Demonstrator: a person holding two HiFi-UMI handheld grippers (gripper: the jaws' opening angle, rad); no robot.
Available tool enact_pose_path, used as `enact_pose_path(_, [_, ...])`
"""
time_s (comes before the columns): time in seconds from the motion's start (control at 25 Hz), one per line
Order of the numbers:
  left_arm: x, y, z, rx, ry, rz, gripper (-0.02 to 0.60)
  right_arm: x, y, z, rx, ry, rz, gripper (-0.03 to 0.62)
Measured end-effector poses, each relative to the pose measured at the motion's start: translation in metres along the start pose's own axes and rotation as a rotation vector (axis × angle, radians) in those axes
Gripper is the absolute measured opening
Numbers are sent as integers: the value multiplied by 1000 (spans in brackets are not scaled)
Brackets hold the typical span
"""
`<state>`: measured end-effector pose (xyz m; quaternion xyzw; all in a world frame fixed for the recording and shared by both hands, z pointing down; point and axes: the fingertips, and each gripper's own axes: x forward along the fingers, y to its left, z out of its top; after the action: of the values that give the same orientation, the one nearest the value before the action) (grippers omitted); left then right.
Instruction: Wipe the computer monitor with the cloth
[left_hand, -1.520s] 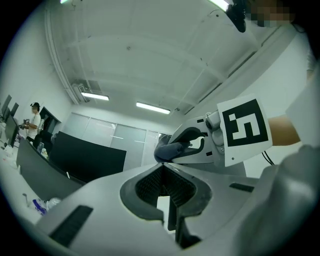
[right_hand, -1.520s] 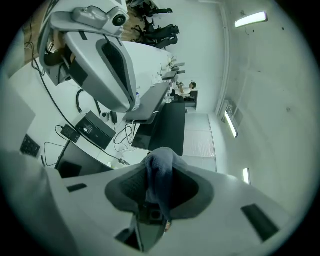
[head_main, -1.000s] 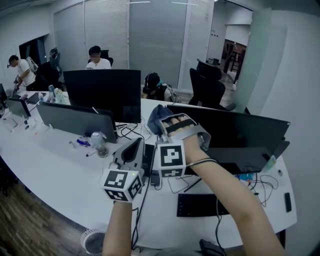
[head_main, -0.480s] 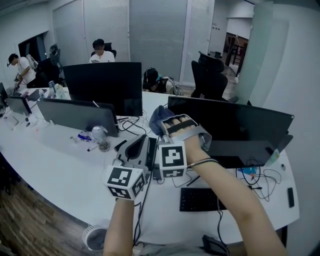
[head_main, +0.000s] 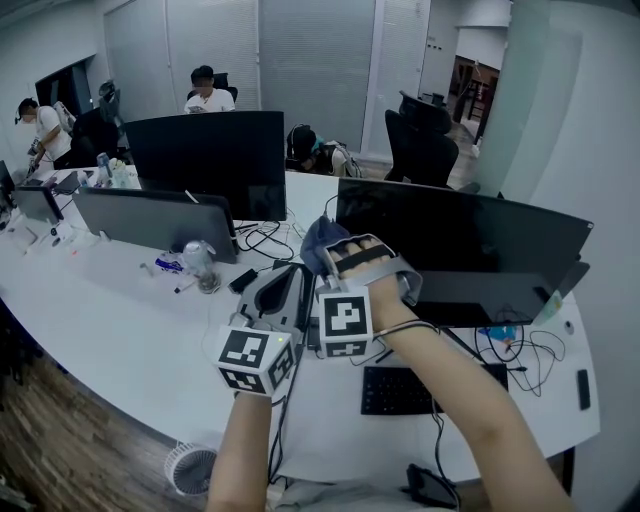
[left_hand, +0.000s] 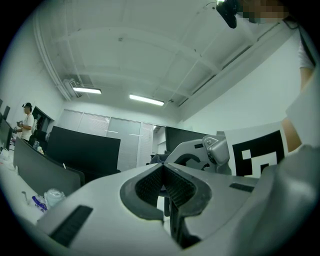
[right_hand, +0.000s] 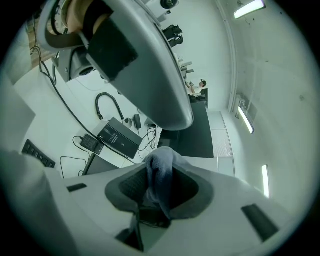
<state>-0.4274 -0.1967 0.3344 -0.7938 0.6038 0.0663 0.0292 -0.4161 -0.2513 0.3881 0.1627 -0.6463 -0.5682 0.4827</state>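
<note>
The black monitor (head_main: 470, 240) stands on the white desk (head_main: 110, 330) at the right, its screen dark. My right gripper (head_main: 328, 246) is shut on a blue-grey cloth (head_main: 316, 236), held bunched at the screen's left edge. In the right gripper view the cloth (right_hand: 159, 175) sits pinched between the jaws of the right gripper (right_hand: 156, 192). My left gripper (head_main: 290, 274) hovers over the desk just left of the right one. In its own view the left gripper (left_hand: 163, 188) is shut with nothing in it.
Two more monitors (head_main: 205, 160) (head_main: 150, 222) stand to the left, with a clear bottle (head_main: 200, 264) beside them. A keyboard (head_main: 425, 388) and cables lie below the monitor. People sit at far desks, office chairs (head_main: 420, 150) stand behind, and a small fan (head_main: 190, 468) sits on the floor.
The left gripper has drifted slightly to the right. The right gripper keeps the cloth at the monitor's left edge.
</note>
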Motion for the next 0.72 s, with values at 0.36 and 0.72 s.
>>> enact_pose_path(0.36, [-1, 2, -13, -17, 27, 12, 8, 8, 21, 4, 2, -6, 32, 124])
enact_pose_path(0.72, [-3, -1, -21, -33, 39, 13, 8, 13, 48, 8, 17, -4, 69, 124])
